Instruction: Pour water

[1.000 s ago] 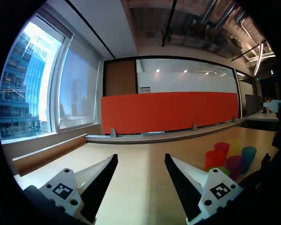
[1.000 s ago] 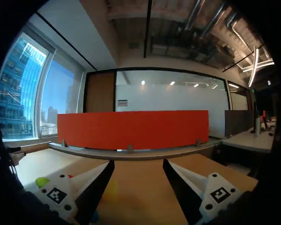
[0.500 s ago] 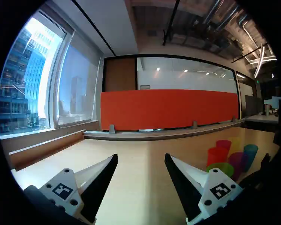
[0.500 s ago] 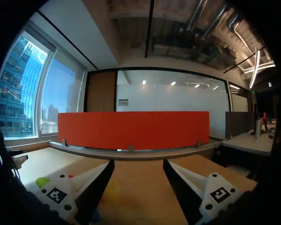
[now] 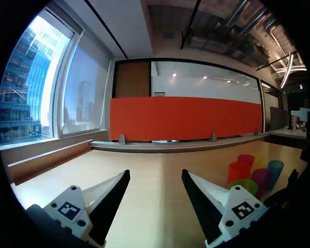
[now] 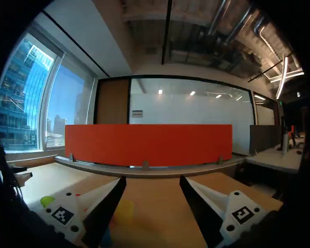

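Left gripper view: left gripper (image 5: 155,172) gapes wide, empty, over a wooden desk (image 5: 142,162) near clustered coloured cups (image 5: 238,172); right gripper (image 6: 152,179) equally wide, empty.

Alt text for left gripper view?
The left gripper, jaws open and empty, is held over a wooden table, with a cluster of coloured cups to its right. An orange divider panel stands behind; tall windows on the left.
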The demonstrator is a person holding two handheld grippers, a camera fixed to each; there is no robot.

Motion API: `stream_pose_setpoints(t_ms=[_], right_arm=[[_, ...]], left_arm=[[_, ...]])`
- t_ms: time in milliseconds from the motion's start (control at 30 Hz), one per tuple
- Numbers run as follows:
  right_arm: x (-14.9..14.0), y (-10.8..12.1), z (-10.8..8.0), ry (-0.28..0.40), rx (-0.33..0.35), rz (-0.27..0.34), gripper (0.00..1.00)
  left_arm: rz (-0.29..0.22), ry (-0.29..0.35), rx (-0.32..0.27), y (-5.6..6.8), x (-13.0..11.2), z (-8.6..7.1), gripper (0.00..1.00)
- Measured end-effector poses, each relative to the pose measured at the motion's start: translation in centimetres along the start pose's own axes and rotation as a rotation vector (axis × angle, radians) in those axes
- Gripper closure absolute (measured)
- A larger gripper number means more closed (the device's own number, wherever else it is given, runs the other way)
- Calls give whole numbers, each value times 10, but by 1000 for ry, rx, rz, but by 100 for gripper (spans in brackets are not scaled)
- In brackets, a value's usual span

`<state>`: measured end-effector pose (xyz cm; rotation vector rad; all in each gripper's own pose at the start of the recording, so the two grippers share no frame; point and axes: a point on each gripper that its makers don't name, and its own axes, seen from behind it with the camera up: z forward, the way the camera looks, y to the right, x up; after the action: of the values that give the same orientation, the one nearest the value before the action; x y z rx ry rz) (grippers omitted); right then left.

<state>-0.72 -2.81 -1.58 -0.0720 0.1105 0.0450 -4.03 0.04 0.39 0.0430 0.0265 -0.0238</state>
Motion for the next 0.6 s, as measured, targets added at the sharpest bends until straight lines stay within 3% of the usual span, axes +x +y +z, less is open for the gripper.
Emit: stream_pose_setpoints(t_ms=[600], right_arm=[[7, 8, -9, 34, 13, -8, 0]], left_arm=[[2, -2, 0, 1, -2, 1, 7]])
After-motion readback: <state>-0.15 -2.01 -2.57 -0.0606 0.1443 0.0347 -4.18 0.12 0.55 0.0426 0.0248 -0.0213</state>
